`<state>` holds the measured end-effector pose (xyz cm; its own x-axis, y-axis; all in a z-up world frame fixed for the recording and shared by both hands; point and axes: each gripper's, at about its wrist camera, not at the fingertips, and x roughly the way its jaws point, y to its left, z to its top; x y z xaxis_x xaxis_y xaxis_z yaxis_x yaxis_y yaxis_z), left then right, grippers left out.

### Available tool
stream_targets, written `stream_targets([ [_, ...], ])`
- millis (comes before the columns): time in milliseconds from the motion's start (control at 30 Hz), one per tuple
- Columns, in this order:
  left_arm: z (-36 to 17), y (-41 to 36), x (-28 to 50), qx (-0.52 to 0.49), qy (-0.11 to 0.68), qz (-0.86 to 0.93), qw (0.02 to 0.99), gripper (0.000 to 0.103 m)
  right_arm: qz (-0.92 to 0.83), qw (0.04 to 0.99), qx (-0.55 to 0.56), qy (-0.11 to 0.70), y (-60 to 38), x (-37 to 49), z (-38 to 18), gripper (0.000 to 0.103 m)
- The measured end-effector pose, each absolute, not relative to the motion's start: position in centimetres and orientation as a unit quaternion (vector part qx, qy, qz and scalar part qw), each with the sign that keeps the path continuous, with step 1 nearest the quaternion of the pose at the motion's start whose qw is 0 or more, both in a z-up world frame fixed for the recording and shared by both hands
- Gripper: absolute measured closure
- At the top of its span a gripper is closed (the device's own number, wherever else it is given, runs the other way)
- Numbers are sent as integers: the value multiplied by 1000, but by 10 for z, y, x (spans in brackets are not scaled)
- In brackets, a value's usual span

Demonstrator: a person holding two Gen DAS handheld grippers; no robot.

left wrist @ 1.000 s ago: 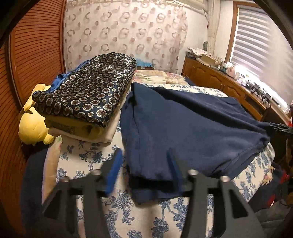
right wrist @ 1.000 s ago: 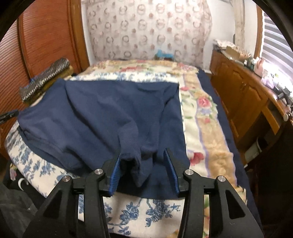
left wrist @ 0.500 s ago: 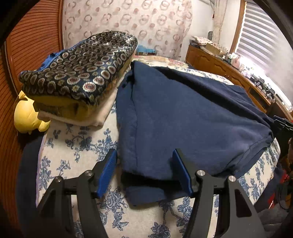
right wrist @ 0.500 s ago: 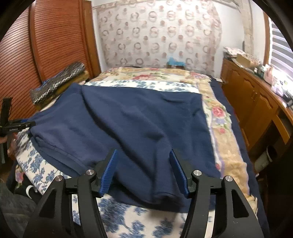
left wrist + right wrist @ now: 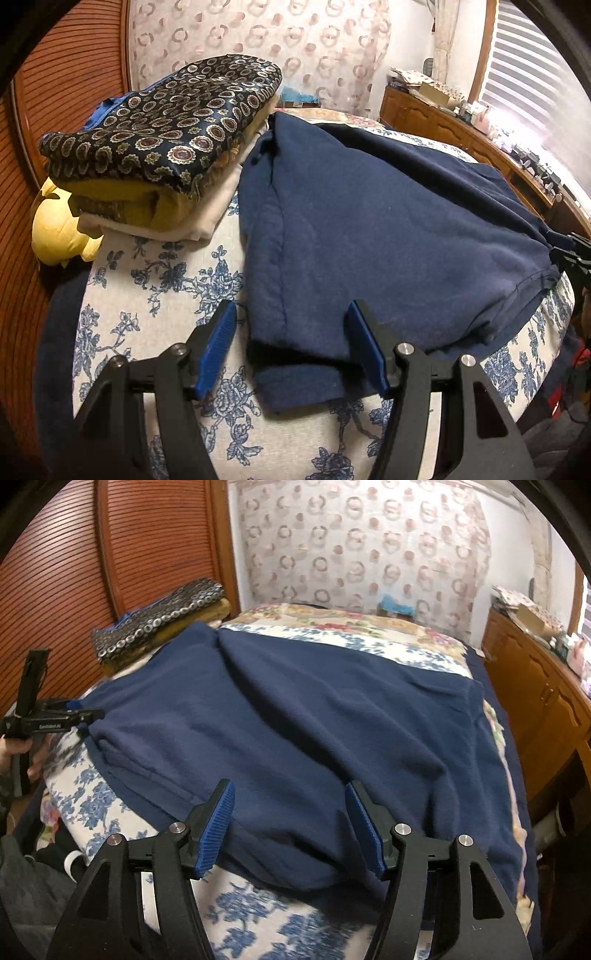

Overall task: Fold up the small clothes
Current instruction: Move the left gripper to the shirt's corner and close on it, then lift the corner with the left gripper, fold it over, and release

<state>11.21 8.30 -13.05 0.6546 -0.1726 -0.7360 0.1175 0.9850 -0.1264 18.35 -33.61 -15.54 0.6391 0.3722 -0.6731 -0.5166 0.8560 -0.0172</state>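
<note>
Looking along your left claw (image 5: pixel 291 345), you have the navy garment (image 5: pixel 388 229) spread flat on the bed (image 5: pixel 159 273), and its near left corner sits right between the wide-spread blue pads, which grip nothing. A folded-under layer shows at that corner, just ahead of the fingertips. Your right claw (image 5: pixel 290 825) is likewise wide apart and empty, hovering over the garment's near right edge, with cloth running under the gap between its pads.

What the next move turns on, as I judge it: the garment lies forward of both claws, its long axis running side to side across the bed from one claw to the other, and the far edge reaches toward the headboard end. Each claw is nearest its own corner, so you would pinch both near corners together and carry them away from you to fold the cloth over.

Beside the garment's left edge, touching or nearly so, a stack of folded clothes (image 5: pixel 162 136) sits on the bed, topped by a patterned dark piece; a yellow soft toy (image 5: pixel 59 229) lies beyond it. Keep the left-hand lift from dragging into that stack.
</note>
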Motion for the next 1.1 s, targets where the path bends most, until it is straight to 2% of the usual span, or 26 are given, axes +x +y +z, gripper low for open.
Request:
stream_targets([
  [167,-130,79,110,-25,404,-78,911,42,254,896,-107,349,-328,184,-160,39],
  [233,-129,77,109,-25,403,-88,911,59,256,894,-105,352,-329,185,-161,39],
  [267,-128,76,109,-27,405,-95,909,63,256,894,-104,353,-329,186,-162,38],
  [300,-128,76,108,-33,405,-108,907,79,256,893,-102,355,-329,186,-164,39],
  [333,-128,76,108,-45,408,-123,904,87,256,893,-100,356,-330,187,-165,38],
  [400,-126,74,107,-48,407,-130,903,96,256,893,-93,359,-332,187,-167,38],
  [767,-56,34,112,-44,332,-188,923,98,250,900,-57,353,-358,184,-166,38],
  [1100,-1,-67,168,0,299,-291,909,99,212,919,-35,330,-409,168,-151,38],
])
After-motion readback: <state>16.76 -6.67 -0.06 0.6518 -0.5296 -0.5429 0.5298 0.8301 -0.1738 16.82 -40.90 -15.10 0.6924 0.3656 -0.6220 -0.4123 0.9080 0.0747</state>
